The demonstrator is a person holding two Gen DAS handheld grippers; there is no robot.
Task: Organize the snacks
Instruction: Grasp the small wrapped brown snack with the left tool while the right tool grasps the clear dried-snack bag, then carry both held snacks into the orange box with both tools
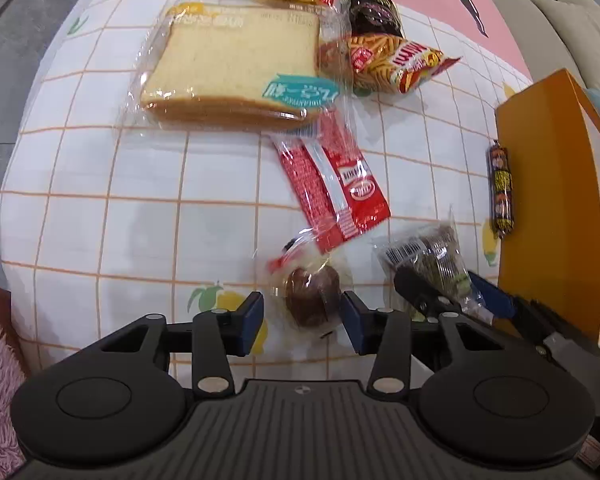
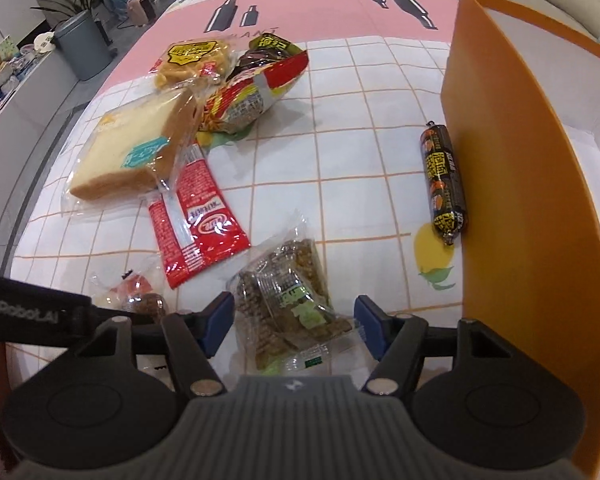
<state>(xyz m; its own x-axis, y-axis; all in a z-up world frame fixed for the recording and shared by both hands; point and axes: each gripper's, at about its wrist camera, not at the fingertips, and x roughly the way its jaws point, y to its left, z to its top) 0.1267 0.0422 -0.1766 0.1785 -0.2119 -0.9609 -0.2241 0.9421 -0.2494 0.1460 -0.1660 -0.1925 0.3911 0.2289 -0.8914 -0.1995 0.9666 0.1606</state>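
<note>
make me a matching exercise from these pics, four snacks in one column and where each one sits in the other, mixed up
Things:
1. sliced bread
2. sausage stick
3. brown round snack
4. green-brown snack pack

Places:
A. between the left gripper's open jaws
B. against the orange box
C. between the right gripper's open jaws
D. just beyond the red packet, overlapping its far end

Pairs: 1-D, 2-B, 3-A, 4-C
</note>
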